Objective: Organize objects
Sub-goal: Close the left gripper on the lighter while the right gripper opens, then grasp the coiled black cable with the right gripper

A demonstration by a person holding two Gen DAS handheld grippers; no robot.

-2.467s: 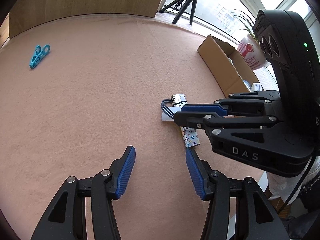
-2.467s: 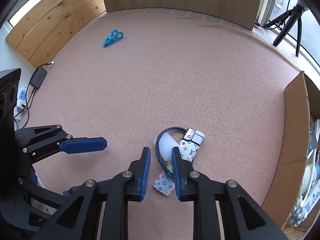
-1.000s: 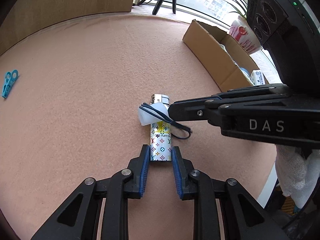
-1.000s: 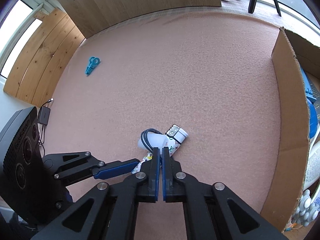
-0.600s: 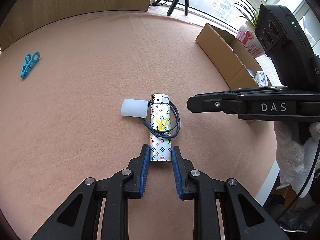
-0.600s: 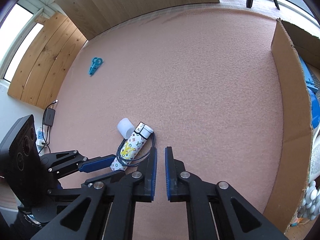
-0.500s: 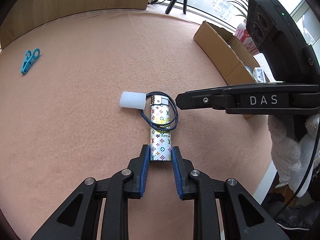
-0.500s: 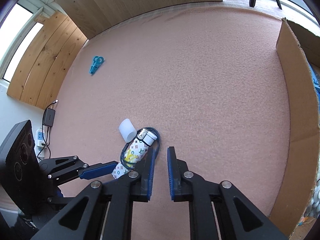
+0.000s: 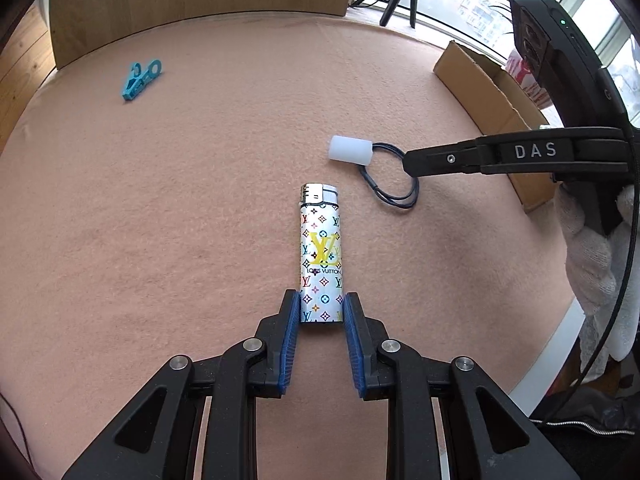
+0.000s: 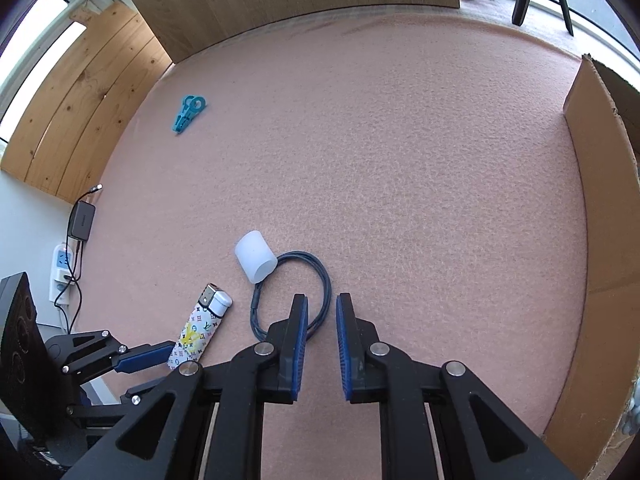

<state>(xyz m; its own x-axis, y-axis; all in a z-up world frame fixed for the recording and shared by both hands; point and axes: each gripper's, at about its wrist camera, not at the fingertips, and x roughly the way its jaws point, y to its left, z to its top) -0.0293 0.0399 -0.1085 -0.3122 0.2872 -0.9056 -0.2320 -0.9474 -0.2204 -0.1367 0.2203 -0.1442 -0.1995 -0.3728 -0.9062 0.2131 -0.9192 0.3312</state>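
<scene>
The white lighter with a coloured monogram pattern (image 9: 321, 256), clamped between the left gripper's fingers (image 9: 291, 320), bears "LOUIS VUITTON" under a yellow "LV". The black right gripper (image 9: 412, 158) reads "DAS".

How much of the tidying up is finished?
Done: the lighter and the white cap with its blue cord now lie apart. In hand: the left gripper is shut on the lighter's bottom end; the right gripper has just been opening, and the cord lies loose between its fingers. Left: nothing has reached the cardboard box yet, and the blue clip lies far off.
</scene>
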